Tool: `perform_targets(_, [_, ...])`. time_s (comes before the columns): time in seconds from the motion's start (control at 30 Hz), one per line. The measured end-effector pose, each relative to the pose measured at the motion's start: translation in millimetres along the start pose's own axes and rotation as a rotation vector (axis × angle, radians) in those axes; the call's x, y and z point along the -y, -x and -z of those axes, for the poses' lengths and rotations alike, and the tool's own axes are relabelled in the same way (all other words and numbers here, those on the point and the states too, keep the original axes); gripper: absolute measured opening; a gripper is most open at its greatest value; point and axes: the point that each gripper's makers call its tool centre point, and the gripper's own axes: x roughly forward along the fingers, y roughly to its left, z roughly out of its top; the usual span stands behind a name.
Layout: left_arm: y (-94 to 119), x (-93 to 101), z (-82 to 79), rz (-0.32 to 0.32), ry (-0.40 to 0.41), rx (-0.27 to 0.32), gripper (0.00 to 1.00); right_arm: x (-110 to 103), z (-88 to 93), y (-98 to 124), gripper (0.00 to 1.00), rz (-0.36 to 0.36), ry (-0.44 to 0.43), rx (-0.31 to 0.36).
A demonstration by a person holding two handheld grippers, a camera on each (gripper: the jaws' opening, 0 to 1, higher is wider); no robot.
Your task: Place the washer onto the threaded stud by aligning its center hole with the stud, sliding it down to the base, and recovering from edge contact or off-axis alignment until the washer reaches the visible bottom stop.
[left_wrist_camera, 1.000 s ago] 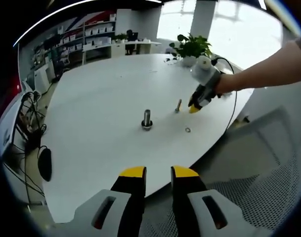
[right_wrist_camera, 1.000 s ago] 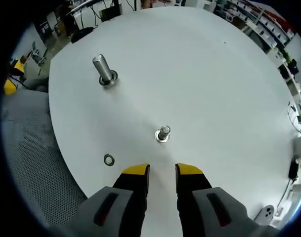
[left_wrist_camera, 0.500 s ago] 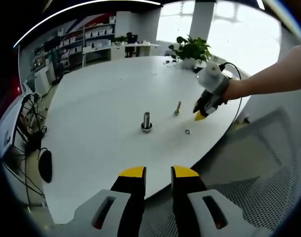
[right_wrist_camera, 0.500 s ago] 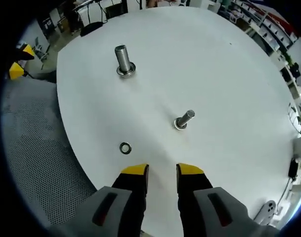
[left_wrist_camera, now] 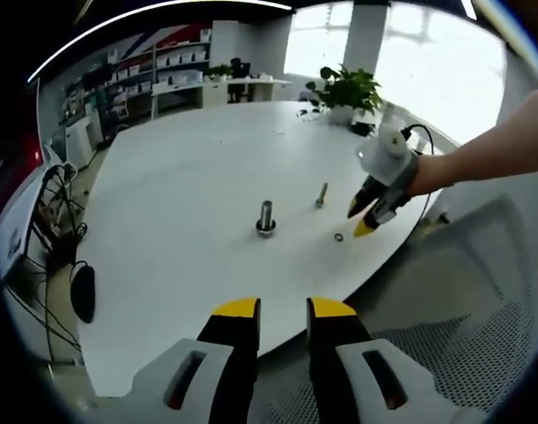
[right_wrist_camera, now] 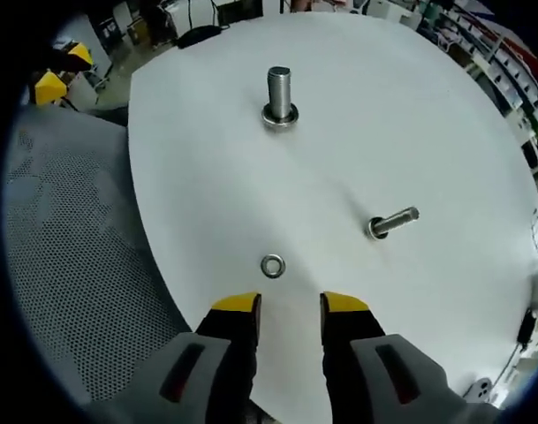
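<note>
One washer (right_wrist_camera: 272, 266), a small metal ring, lies flat on the white table (right_wrist_camera: 410, 115) near its edge, just above the jaw tips of the right gripper (right_wrist_camera: 290, 305) in the lower centre of the right gripper view; in the left gripper view the same washer (left_wrist_camera: 338, 237) sits right of centre, just beside the yellow tips of that gripper (left_wrist_camera: 367, 221). The right gripper's jaws stand slightly apart with nothing between them, released, and they do not touch the ring. Two studs stand on the table: a thick stud (right_wrist_camera: 279, 95) with a collar at its base, upper centre of the right gripper view and well apart from the washer, and a slimmer threaded stud (right_wrist_camera: 392, 222) at right of centre, appearing to lean rightward in this fisheye view. In the left gripper view the thick stud (left_wrist_camera: 266, 217) is at centre and the slim one (left_wrist_camera: 322, 194) just right of it. The left gripper (left_wrist_camera: 282, 309) rises from the bottom of its view, jaws parted and empty, over the table edge. A potted plant (left_wrist_camera: 346, 88) occupies the upper right; a mesh chair (right_wrist_camera: 65, 256) fills the left of the right gripper view.
</note>
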Motion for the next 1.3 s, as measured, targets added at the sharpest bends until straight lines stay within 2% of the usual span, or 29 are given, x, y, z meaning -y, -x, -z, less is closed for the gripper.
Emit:
perform_targets(0.1, [0, -1.3, -0.5, -0.005, 0.004, 0.004, 0.18, -5, -4.6, -3, 0.29, -0.007, 0.035, -0.002])
perform_targets(0.23, [-1, -0.9, -0.9, -0.004, -0.016, -0.001, 0.18, -8, -6.7, -8, 0.29, -0.017, 0.032, -0.003])
perform_targets(0.37, [-1, -0.1, 0.2, 0.000, -0.018, -0.008, 0.18, -14, -4.5, -12, 0.29, -0.023, 0.046, 0.000])
perform_targets(0.5, [0, -3.0, -0.8, -0.010, 0.001, 0.004, 0.18, -17, 3.9, -18, 0.28, -0.028, 0.063, -0.027])
perform_targets(0.7, [-1, -0.9, -0.2, -0.001, -0.008, -0.005, 0.18, -13, -3.5, -17, 0.29, -0.030, 0.008, 0.018])
perform_targets(0.9, [-1, 0.1, -1.0, 0.006, -0.004, -0.002, 0.18, -11, -9.3, -19, 0.27, -0.039, 0.023, 0.048])
perform_targets(1.1, [-1, -0.5, -0.3, 0.005, 0.000, -0.003, 0.18, -12, -12.9, -21, 0.25, -0.048, 0.082, 0.035])
perform_targets(1.3, [-1, -0.2, -1.4, 0.005, -0.001, 0.003, 0.18, -13, -15.2, -22, 0.21, -0.055, 0.131, -0.015])
